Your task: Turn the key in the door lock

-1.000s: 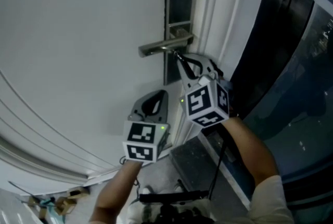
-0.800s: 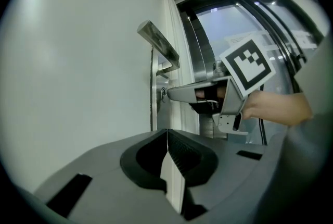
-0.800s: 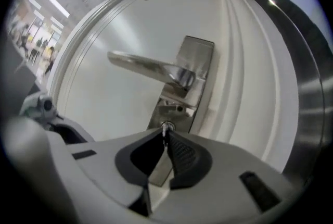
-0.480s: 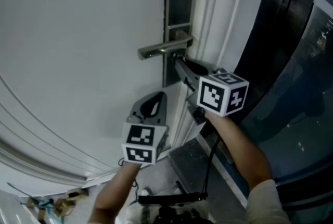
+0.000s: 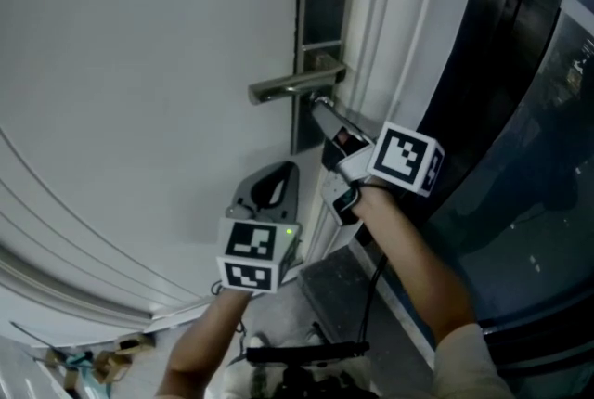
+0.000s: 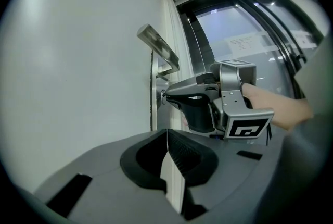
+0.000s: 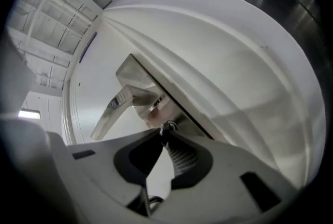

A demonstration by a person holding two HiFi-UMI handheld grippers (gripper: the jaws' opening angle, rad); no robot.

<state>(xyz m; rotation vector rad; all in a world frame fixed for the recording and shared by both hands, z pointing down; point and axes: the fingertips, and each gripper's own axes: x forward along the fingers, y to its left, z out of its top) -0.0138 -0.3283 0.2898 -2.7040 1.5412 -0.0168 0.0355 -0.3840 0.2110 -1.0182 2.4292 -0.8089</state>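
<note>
- The right claw point(image 7: 162, 133) is set against the lock plate point(image 5: 322, 7) on the white door point(image 5: 139, 63), just under the root of the lever handle point(image 5: 288, 89).
- The key point(image 7: 164, 127) is seated in the plate below the handle, and its head is taken between the right claw's tips.
- The right claw's jaws are drawn almost together, and only a thin wedge of gap is seen behind the tips. The tips are pinched on the key's head.
- Those jaws have just been easing apart, and the key lies between them.
- In the left gripper view the right claw is seen side-on. It is pointed about level at the plate, with its marker cube point(image 5: 406, 158) at the rear and the person's right hand point(image 6: 270, 108) behind that.
- The left claw point(image 6: 166, 132) is pressed together and empty.
- The left claw is held to the left of the right claw and nearer, below the handle and well apart from the key. Its own marker cube point(image 5: 252, 255) is turned toward the head camera.
- The left claw is aimed along the door face. Whether the door is touched by it cannot be told.
- The handle is seen standing out to the left of the plate.
- To the right of the plate the white door frame point(image 5: 399, 17) is seen, with dark glazing point(image 5: 529, 109) further right.
</note>
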